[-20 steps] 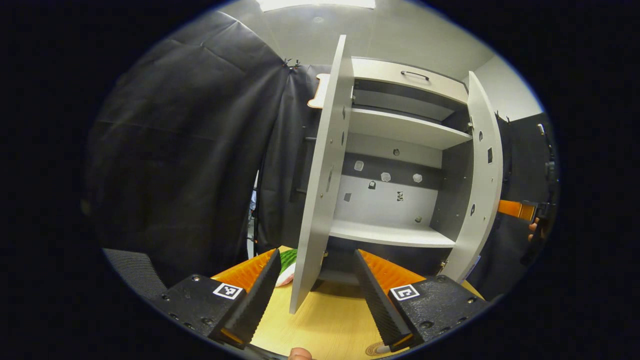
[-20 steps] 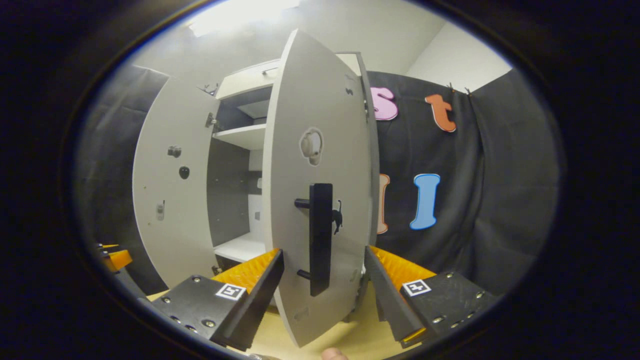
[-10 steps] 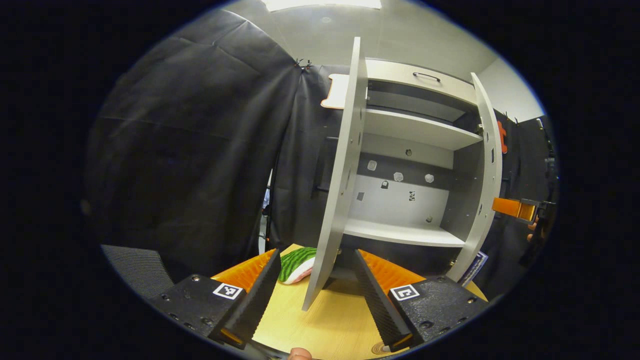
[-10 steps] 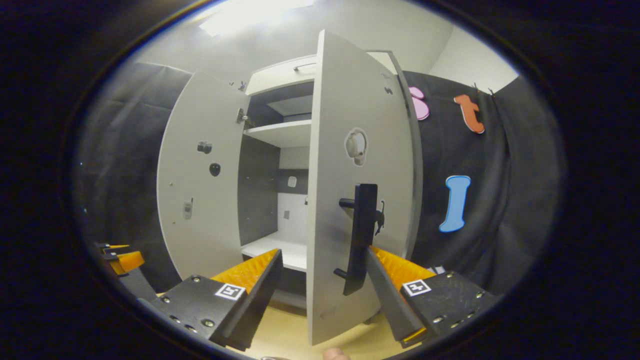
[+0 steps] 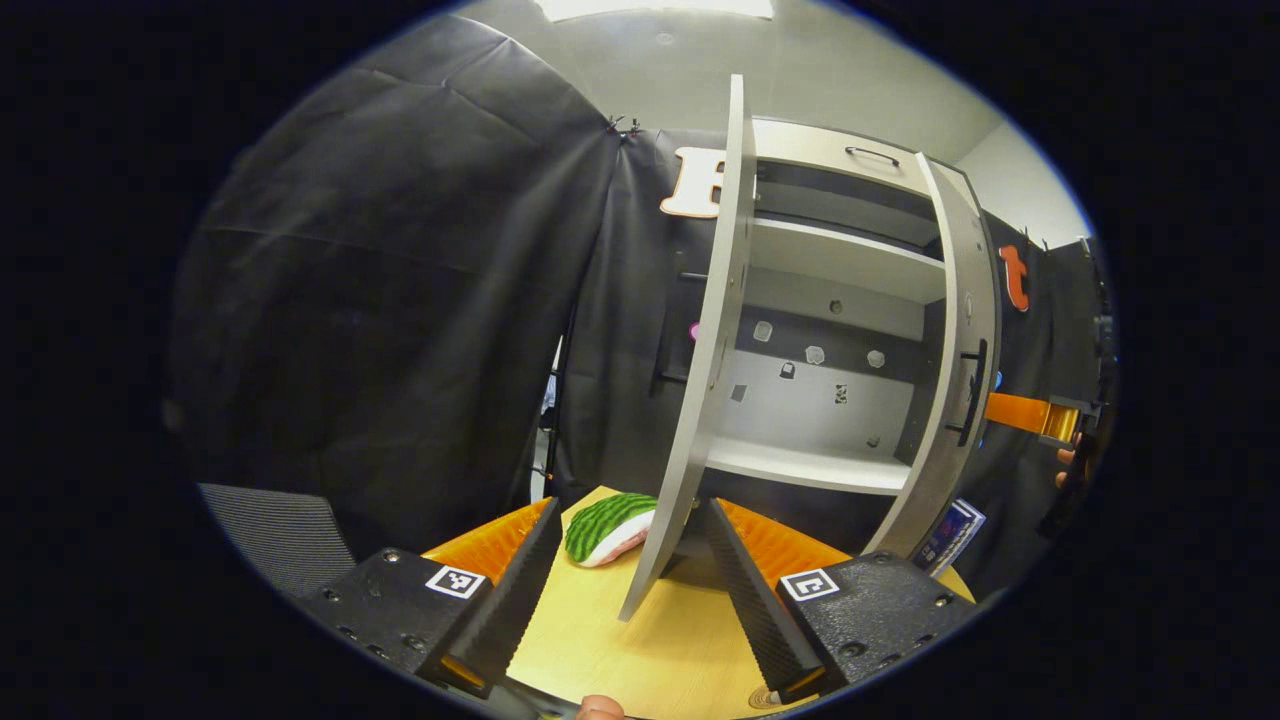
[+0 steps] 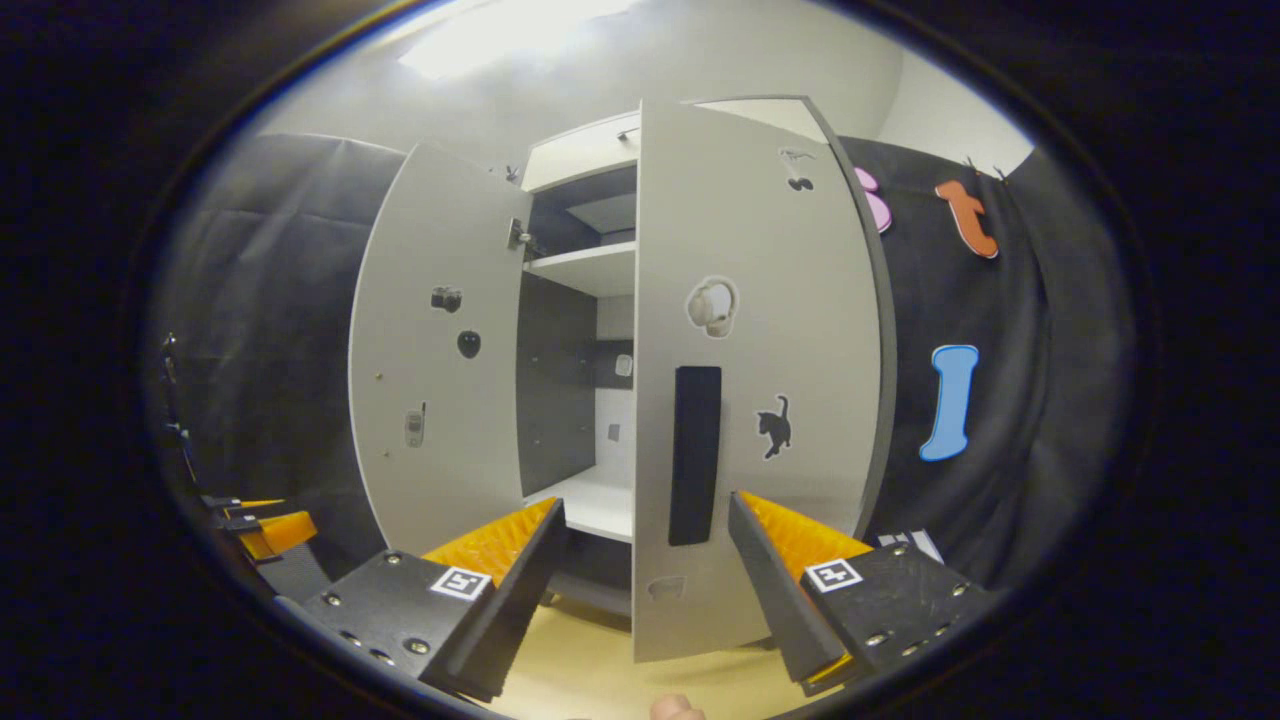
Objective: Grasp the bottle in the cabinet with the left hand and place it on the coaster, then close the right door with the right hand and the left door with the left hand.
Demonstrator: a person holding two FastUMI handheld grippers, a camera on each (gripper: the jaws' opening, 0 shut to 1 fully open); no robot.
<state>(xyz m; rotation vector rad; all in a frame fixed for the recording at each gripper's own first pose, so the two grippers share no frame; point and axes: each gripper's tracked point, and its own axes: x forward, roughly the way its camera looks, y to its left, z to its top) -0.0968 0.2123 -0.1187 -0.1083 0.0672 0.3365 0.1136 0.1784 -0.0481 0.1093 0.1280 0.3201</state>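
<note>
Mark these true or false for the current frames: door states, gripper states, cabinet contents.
1. The grey cabinet's right door is fully shut. False: still ajar.
2. The left door stands open. True.
3. The right gripper is clamped on the black bar handle. False: its jaws are spread, holding nothing.
4. The left gripper is open. True.
5. A bottle stands on the white lower shelf. False: what shows of it is bare.

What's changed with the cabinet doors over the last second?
The right door has swung further toward closed, its handle now facing the right gripper, which stays open and grips nothing. The left door remains wide open, edge-on between the open left gripper's fingers. The cabinet shelves remain bare.
</note>
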